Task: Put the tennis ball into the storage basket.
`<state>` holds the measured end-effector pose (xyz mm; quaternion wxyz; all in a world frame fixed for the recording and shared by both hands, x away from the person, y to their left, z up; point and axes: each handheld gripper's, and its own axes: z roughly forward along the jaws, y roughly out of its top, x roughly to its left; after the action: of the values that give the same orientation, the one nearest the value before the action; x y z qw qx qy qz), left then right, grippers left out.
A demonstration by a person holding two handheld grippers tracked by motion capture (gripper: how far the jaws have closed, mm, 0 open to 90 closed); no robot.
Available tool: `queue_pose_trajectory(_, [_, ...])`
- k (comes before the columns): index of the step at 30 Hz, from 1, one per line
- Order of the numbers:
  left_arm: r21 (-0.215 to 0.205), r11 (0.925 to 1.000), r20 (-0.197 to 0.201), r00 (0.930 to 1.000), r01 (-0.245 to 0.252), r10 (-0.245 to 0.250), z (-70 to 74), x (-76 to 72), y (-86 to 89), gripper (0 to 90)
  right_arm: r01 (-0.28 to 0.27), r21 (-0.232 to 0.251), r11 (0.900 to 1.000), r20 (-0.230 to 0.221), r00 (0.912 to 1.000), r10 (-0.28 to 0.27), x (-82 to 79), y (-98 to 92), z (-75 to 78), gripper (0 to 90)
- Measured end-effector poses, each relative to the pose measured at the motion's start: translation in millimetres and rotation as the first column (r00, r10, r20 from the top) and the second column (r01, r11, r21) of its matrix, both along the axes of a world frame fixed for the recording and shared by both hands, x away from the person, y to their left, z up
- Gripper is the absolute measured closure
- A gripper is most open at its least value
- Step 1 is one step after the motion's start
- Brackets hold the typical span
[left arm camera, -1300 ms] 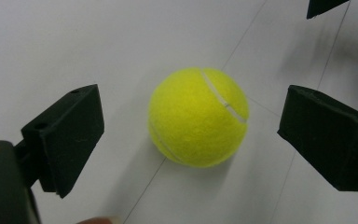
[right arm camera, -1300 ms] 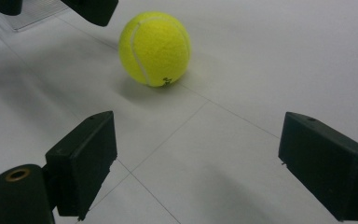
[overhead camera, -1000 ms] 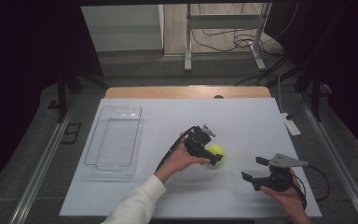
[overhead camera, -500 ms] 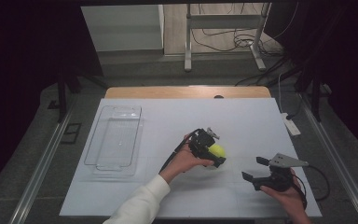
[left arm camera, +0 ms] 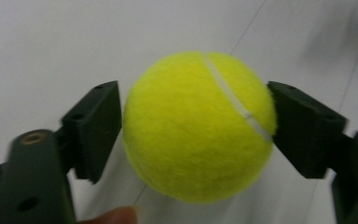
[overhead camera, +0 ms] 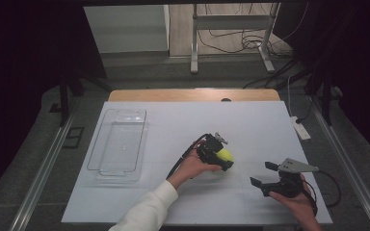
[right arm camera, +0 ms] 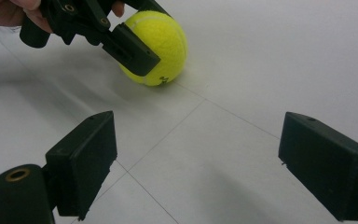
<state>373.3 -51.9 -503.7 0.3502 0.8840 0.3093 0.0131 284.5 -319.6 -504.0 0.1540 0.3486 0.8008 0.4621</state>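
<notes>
My left tongs (left arm camera: pixel 196 128) have just been closing and are clamping the fuzzy yellow-green tennis ball (left arm camera: pixel 199 126) between them; my right tongs (right arm camera: pixel 214 168) are gaping apart nearby.

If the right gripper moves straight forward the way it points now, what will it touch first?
Probably the tennis ball, held between the left gripper's pads. The right gripper is open, with bare table before it; depth is uncertain.

You work at a white rectangular tabletop (overhead camera: pixel 250 120) with a pale wooden strip (overhead camera: pixel 192 94) along its far edge. Beyond it, a grey floor (overhead camera: pixel 173 67) carries a metal stand (overhead camera: pixel 231 33) and loose black cables (overhead camera: pixel 226 43). Darkness closes both sides.
</notes>
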Motion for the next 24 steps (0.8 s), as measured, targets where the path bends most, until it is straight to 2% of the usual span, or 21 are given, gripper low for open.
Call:
queue_pose_trajectory(8, [0.025,0.9996,0.026,0.9996,0.012,-0.012,1.9,-3.6,-1.5,26.6,0.0,-0.003,1.0,0.001,1.0,0.0,-0.1,0.2,0.0,11.9])
queue_pose_trajectory(12, [0.003,0.9999,0.043,0.999,0.016,-0.016,4.7,-6.5,0.2,26.6,0.001,-0.004,1.0,0.001,1.0,-0.001,-0.1,0.2,-0.1,12.0])
queue_pose_trajectory(16, [0.001,0.9995,0.057,0.9979,0.031,-0.031,7.4,-9.2,3.2,26.7,0.003,-0.003,1.0,0.001,1.0,-0.003,-0.2,-0.2,-0.1,12.0])
queue_pose_trajectory(24, [-0.029,0.9994,0.062,0.9979,0.021,-0.02,11.4,-14.1,14.2,26.7,0.009,-0.003,1.0,0.001,1.0,-0.009,0.1,-0.3,-0.3,12.0])
